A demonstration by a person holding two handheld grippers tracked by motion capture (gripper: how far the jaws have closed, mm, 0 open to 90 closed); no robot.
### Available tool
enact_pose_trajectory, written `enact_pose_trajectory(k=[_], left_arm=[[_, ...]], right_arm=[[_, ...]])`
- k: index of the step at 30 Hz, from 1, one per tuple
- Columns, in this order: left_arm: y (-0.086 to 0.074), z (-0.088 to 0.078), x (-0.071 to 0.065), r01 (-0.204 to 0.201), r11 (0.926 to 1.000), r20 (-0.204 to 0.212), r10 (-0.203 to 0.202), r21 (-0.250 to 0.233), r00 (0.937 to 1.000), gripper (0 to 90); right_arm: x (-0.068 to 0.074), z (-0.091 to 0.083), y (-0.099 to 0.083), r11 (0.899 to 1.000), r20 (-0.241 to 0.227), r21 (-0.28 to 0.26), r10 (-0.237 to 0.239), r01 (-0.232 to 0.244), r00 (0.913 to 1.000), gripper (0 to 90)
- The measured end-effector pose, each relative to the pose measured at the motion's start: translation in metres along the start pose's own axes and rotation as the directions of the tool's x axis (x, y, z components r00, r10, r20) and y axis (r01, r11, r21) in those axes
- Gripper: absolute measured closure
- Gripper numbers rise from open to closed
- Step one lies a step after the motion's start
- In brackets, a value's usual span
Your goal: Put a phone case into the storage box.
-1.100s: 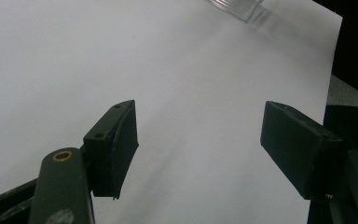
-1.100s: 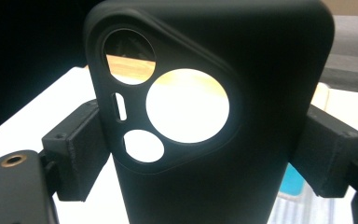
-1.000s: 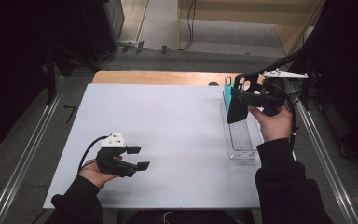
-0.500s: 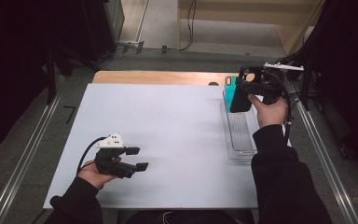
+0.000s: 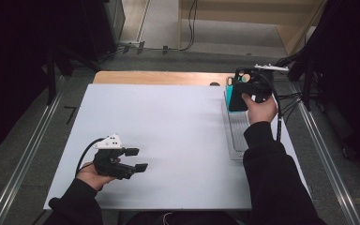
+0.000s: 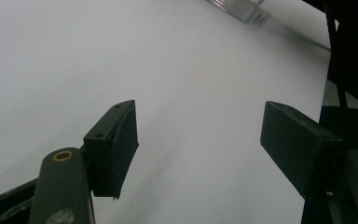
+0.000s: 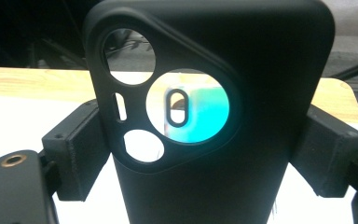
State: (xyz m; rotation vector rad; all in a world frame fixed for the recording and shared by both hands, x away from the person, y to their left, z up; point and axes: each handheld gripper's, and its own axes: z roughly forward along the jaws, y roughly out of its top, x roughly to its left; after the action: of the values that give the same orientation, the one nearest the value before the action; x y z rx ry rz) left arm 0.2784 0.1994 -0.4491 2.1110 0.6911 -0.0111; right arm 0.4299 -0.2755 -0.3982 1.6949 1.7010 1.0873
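Carrying the black phone case pinched in them, the right tongs have slid up-frame over the clear rack; left tongs rest spread, empty, on the tabletop.

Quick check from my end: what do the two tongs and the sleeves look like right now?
Both tongs are black. The left tongs carry a grey three-cornered plate on top, and a black cable loops from their rear. Their two jaws are blocky, angular pads on dark arms with brass-coloured pivot pins. The right tongs carry a similar pale plate, with black cable trailing beside them. Both of the person's arms wear dark long sleeves.
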Motion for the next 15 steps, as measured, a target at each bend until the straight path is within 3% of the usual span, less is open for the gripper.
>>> enact_pose_trajectory(k=[15], left_arm=[[-0.001, 0.001, 0.0, -0.003, 1.0, 0.003, 0.003, 0.007, 1.0, 28.2]], right_arm=[[-0.001, 0.028, -0.022, 1.0, 0.028, 0.012, 0.014, -0.014, 0.9995, 11.8]])
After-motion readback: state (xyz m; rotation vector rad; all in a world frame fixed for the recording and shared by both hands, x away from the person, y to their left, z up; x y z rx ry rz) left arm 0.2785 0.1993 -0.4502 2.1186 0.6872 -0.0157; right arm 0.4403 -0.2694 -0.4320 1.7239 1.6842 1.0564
